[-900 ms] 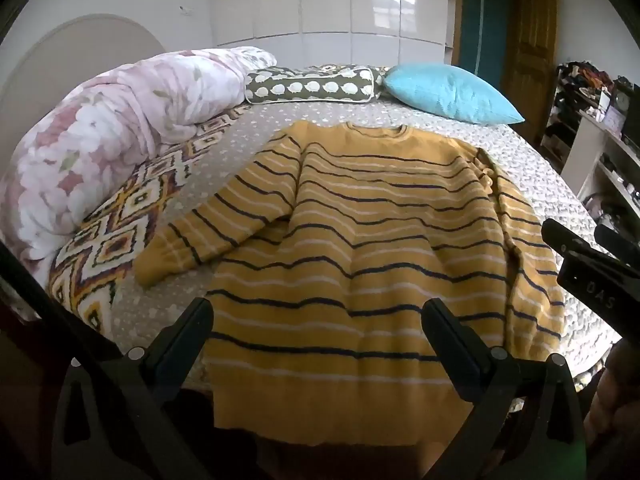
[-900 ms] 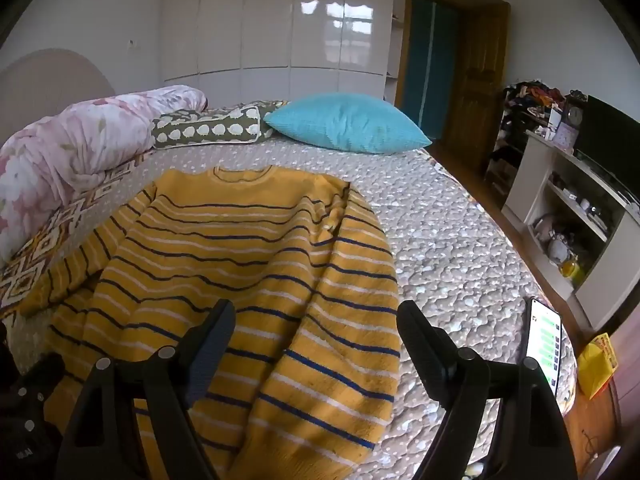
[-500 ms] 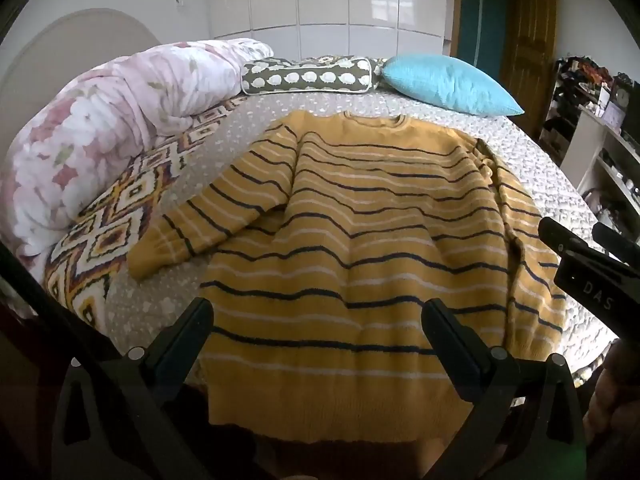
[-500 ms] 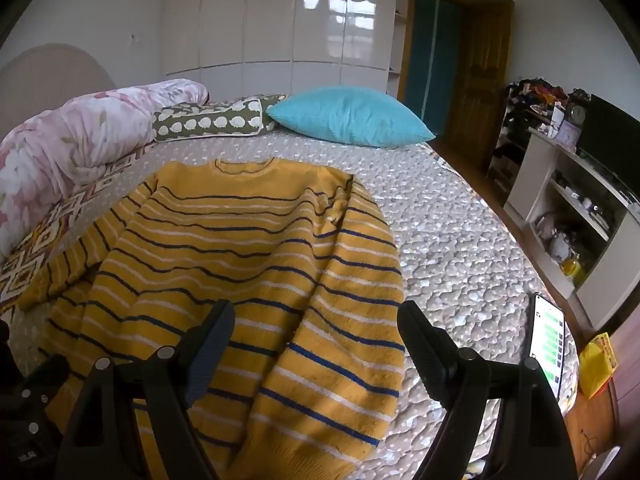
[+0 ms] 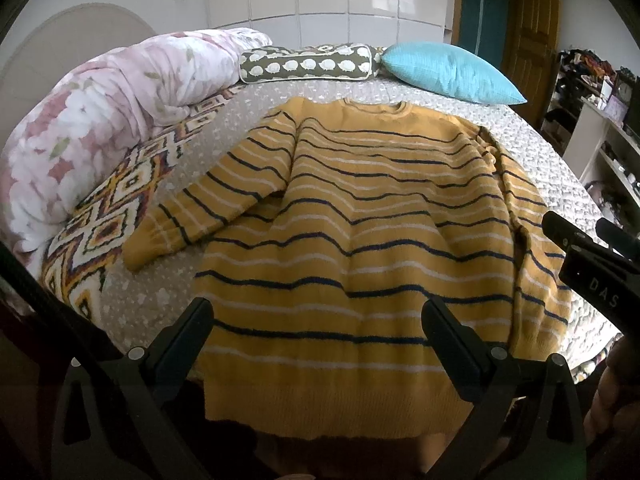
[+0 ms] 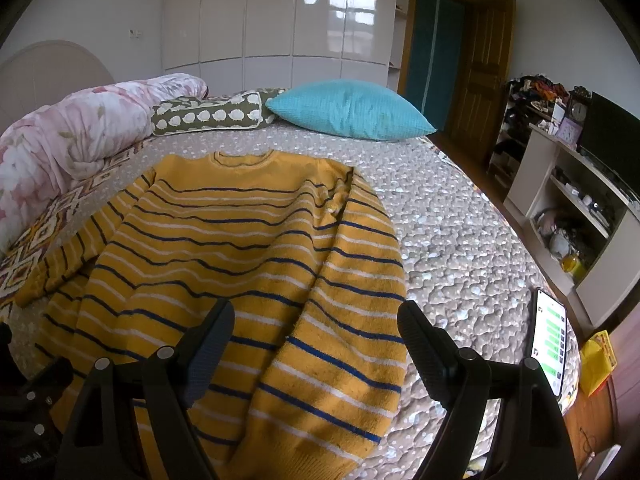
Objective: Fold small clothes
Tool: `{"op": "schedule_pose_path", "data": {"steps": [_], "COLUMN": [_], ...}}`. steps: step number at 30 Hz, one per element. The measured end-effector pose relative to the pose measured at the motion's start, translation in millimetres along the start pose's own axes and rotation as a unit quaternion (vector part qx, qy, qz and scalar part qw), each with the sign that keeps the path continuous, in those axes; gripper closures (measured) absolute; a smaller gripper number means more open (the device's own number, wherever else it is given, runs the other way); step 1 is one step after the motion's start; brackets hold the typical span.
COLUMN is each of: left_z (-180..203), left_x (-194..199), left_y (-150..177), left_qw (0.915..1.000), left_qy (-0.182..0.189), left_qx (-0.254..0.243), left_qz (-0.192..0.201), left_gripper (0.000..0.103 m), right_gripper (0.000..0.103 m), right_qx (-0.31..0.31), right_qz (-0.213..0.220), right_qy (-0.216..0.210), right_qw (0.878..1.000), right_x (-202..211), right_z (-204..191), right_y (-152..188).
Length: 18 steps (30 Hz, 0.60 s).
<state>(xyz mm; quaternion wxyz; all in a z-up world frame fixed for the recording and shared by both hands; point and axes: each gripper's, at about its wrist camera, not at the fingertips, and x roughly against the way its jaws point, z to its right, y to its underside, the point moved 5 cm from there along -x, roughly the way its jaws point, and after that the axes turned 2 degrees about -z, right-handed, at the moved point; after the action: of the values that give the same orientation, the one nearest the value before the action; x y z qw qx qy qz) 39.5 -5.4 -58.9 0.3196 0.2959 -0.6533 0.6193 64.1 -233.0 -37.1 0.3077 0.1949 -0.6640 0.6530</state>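
A yellow sweater (image 5: 360,220) with dark and white stripes lies spread flat on the bed, collar at the far end, hem at the near edge. Its left sleeve (image 5: 208,208) angles out to the left; its right sleeve (image 6: 352,300) lies along the body's right side. My left gripper (image 5: 316,332) is open and empty, hovering above the hem. My right gripper (image 6: 316,332) is open and empty, above the lower right part of the sweater (image 6: 224,248). The right gripper also shows at the right edge of the left wrist view (image 5: 592,264).
The bed has a grey quilted cover (image 6: 460,232). A pink floral duvet (image 5: 100,120) and patterned blanket (image 5: 112,220) lie at the left. A sheep-print pillow (image 5: 308,64) and blue pillow (image 5: 444,72) lie at the head. A phone (image 6: 550,340) lies at the bed's right edge. Shelves (image 6: 580,208) stand to the right.
Both grippers have moved forward a little over the sweater, so it looks larger and nearer. Both stay open and empty. The sweater has not moved.
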Motion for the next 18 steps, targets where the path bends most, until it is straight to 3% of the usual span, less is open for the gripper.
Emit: {"op": "schedule_pose_path", "data": {"steps": [18], "left_z": [5.2], "left_x": [-12.7], "left_y": [5.5], "left_qw": [0.9996], "left_qy": [0.014], "left_qx": [0.001], "left_qz": [-0.023], "left_gripper": [0.0], "right_gripper": [0.016], "right_qx": [-0.001], "right_qz": [-0.013], "right_qy": [0.0], "right_qw": [1.0], "right_x": [-7.7], "right_z": [-0.3], "right_y": [3.8]}}
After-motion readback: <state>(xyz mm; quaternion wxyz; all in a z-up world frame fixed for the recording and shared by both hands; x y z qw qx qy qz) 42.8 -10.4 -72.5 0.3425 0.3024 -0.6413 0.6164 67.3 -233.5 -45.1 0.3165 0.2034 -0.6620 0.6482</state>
